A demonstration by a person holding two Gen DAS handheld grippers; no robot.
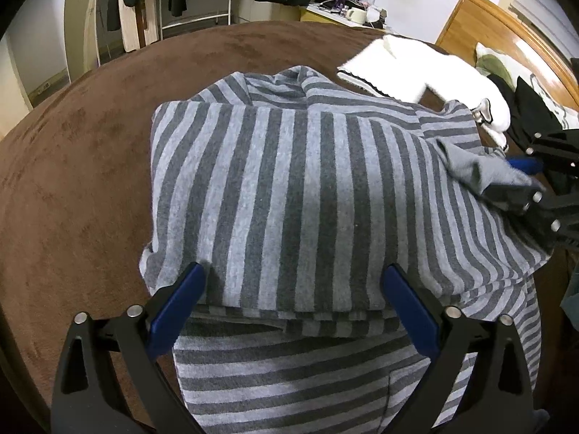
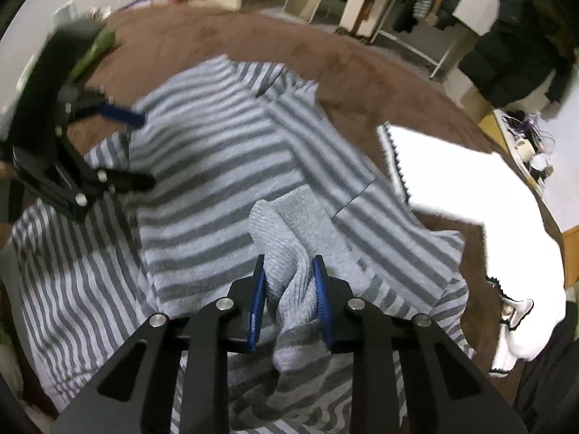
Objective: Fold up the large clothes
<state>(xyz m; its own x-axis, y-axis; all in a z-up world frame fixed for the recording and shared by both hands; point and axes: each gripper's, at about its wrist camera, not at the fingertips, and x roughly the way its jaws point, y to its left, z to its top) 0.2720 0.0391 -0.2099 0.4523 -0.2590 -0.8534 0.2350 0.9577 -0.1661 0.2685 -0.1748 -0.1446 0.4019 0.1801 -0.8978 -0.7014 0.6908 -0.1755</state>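
A grey striped garment [image 1: 289,181] lies partly folded on the brown bed cover [image 1: 79,152]. My left gripper [image 1: 295,282] stands open, its blue pads wide apart on either side of the garment's near folded edge. In the right wrist view that gripper [image 2: 146,150] shows at the left over the striped garment [image 2: 217,166]. My right gripper [image 2: 289,282] is shut on the plain grey ribbed cuff [image 2: 286,238], which bunches between its pads. The left wrist view has it at the right edge [image 1: 532,177], holding the cuff [image 1: 477,170] over the garment's right side.
A white garment [image 1: 416,72] lies spread on the bed beyond the striped one, also white garment [image 2: 470,188]. Dark clothes [image 1: 532,108] and a wooden headboard [image 1: 488,29] are at the far right. A clothes rack [image 1: 195,0] stands past the bed's far edge.
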